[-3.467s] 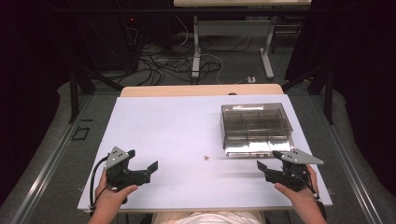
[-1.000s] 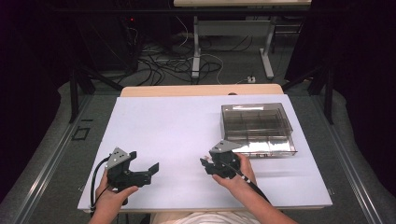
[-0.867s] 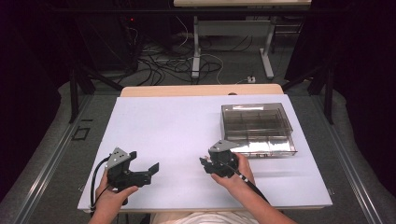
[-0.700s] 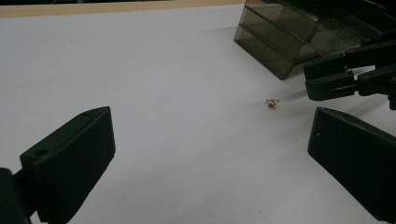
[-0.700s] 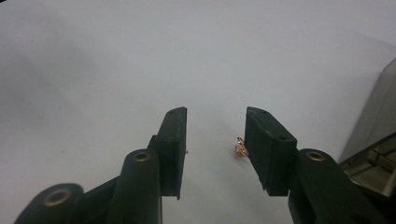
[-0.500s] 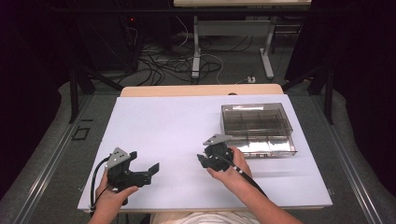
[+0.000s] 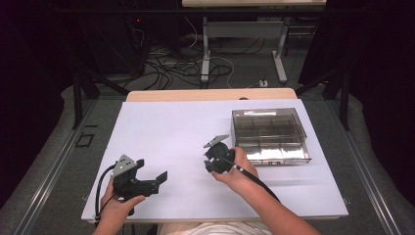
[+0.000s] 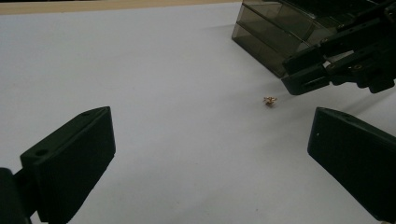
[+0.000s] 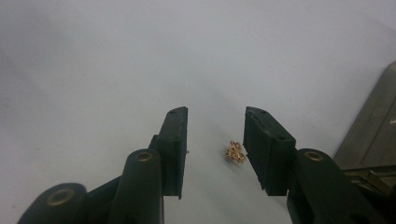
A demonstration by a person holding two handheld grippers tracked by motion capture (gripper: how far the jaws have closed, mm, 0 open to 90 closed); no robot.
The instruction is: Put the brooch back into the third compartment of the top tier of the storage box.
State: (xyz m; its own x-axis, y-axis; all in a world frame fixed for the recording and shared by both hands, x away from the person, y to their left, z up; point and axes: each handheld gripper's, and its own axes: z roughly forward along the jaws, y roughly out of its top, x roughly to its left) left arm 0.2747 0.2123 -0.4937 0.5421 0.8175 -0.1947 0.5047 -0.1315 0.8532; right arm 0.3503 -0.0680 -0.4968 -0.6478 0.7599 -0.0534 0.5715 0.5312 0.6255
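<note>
High view: on the white desk (image 7: 176, 127) the right gripper (image 7: 211, 157) tips down near the smoky compartment box (image 7: 270, 135). Left gripper view: wide-open fingers (image 8: 70, 158), empty; gold trinket (image 8: 269, 100) lies ahead. Right gripper view: parted fingers (image 9: 268, 147) straddle the trinket, just beside one pad, ungripped.

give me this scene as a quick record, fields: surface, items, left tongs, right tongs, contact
surface: white table
items: small gold trinket; smoky clear compartment box, lid closed
left tongs: open wide, resting near the table's front edge, holding nothing
right tongs: open, lowered around the trinket, which sits nearer one jaw
contact: jaws not closed on the trinket; it lies on the table
</note>
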